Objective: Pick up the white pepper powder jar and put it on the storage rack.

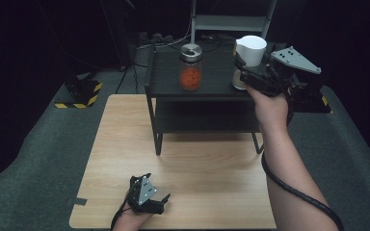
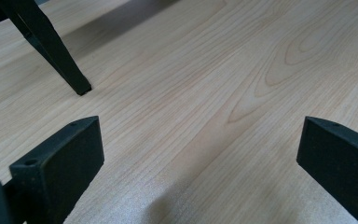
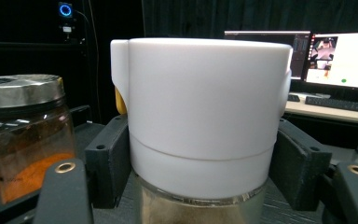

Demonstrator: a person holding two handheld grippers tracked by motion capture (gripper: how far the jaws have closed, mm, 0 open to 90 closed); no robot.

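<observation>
The white-lidded jar point(image 1: 248, 57) sits on the right end of the small black shelf's point(image 1: 173, 79) top, and that's the one being grabbed right now.

Going left to right in the high view: down at the front edge of the wooden table point(image 1: 125, 144) is the left gripper point(image 1: 150, 199), resting low over the bare wood with nothing in it. In the left gripper view its 2 jaws stand wide apart with just wood grain between them, and 1 black shelf leg point(image 2: 51, 51) lands on the table a bit ahead.

Next over, on the shelf top, there's a glass jar with a metal lid point(image 1: 191, 66) with orange-red stuff inside. It stands upright, a little apart from the white-lidded one.

Then the right gripper point(image 1: 243, 72), held up at shelf height by the person's right hand point(image 1: 270, 108). In the right gripper view the 2 black jaws sit on either side of the white lid point(image 3: 205, 116), pressed up against it near its lower edge, so it's clamped on the lid. Below the lid you can see a bit of clear glass. The metal-lid jar point(image 3: 23, 135) shows just to the left there, and some monitors point(image 3: 335, 56) glow on a desk in the dark behind.
</observation>
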